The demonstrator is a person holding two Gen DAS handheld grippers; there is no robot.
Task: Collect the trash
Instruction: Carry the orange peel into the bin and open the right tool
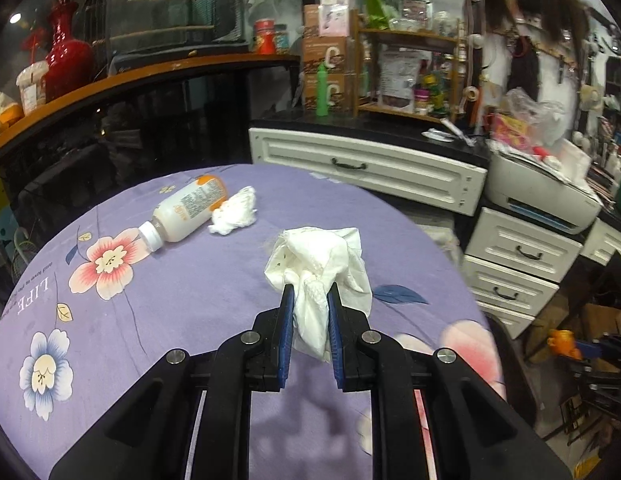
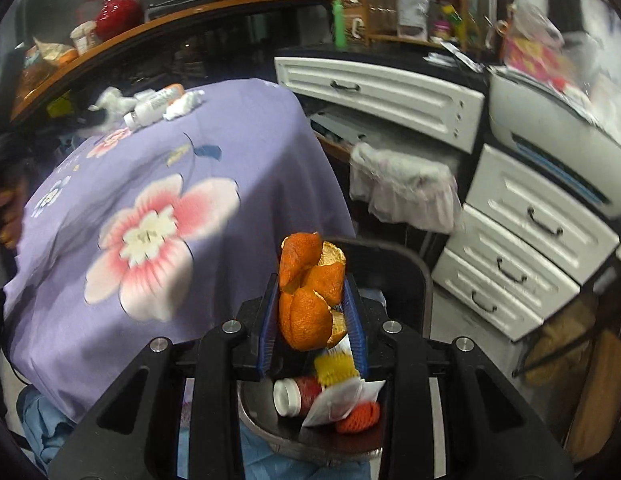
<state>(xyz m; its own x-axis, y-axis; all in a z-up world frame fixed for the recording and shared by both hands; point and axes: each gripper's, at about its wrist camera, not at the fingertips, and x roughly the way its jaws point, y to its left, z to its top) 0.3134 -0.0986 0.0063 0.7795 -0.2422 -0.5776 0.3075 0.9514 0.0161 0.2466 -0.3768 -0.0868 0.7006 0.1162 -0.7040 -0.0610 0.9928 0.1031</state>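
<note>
bottle [image 1: 186, 216] beside tissue wad [image 1: 234, 212], drawers [image 1: 366, 168] behind

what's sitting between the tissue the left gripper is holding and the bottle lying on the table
A smaller crumpled tissue wad, touching the bottle; bare purple cloth separates it from the held tissue in the left gripper. Left wrist view.

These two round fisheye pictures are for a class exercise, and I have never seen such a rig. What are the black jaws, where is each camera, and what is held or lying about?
No robot here: a person holds a two-finger gripper in each hand, with a camera on each looking forward along its fingers.

The left view shows the left gripper, jaws shut on a crumpled white tissue, above a purple flowered tablecloth. On the cloth lie a white bottle and a small tissue wad.

The right view shows the right gripper gripping orange peel above a bin that already holds rubbish.
</note>
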